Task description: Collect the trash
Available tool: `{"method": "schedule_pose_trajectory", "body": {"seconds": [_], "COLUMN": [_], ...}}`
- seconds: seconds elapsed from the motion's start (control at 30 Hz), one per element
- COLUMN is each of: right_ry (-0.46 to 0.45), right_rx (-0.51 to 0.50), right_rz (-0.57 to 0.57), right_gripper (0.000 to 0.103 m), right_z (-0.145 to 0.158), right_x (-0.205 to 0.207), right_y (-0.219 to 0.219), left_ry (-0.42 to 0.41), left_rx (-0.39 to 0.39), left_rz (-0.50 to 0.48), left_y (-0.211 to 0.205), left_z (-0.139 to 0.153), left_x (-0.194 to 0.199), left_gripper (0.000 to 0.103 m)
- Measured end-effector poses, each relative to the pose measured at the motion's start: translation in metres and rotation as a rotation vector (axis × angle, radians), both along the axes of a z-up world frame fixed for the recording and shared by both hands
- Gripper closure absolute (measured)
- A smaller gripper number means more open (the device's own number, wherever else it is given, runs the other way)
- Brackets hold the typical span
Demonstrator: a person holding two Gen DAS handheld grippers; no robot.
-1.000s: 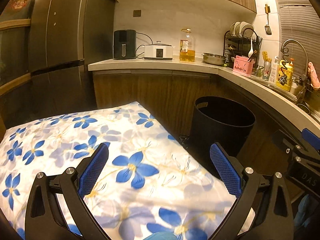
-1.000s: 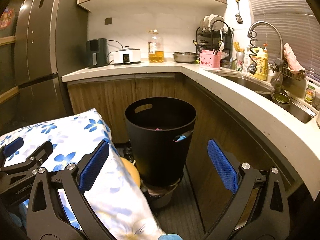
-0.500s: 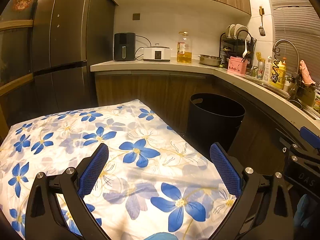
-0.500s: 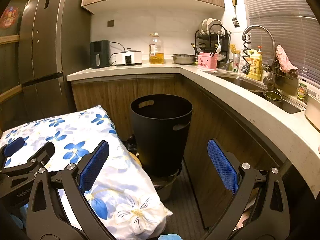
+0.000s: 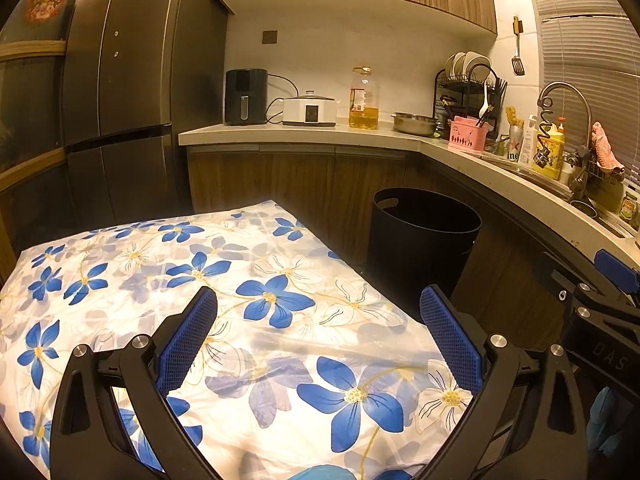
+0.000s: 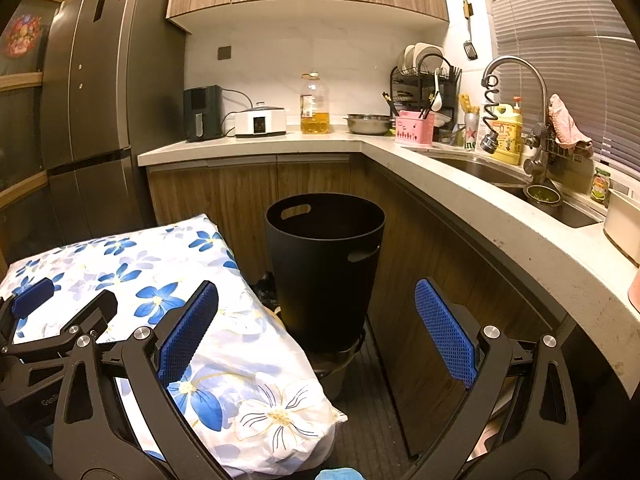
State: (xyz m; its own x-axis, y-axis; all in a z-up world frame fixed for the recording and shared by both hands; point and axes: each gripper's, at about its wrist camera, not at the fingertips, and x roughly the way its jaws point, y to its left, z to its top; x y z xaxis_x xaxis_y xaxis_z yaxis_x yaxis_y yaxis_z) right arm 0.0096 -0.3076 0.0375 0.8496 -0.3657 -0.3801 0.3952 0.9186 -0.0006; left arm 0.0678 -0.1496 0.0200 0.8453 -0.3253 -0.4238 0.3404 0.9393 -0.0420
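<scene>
1 upright bin (image 6: 324, 268), mouth up

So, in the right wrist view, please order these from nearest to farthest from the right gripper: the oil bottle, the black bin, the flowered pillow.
From the right gripper:
1. Flowered pillow, low on the left, under its left finger.
2. Black bin, straight ahead on the floor.
3. Oil bottle, on the back counter by the wall.

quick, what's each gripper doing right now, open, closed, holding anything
Left gripper: jaws open, holding nothing, above the floral pillow.
Right gripper: jaws open, holding nothing, facing the black bin.
</scene>
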Motion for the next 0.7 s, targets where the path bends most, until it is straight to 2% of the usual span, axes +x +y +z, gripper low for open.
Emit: {"method": "schedule_pose_trajectory", "body": {"seconds": [0.7], "right_ry": [0.005], "right_rx": [-0.001], "right_rz": [0.007], "right_gripper": [0.006], "right_z": [-0.0020], "right_x": [0.0008], "right_y": [0.0027], "left_ry": [0.003], "left_rx": [-0.001], "left_rz": [0.014], "left_y": [0.0027], "left_z": [-0.0024], "left_x": [-0.0018], "left_gripper": [0.006]}}
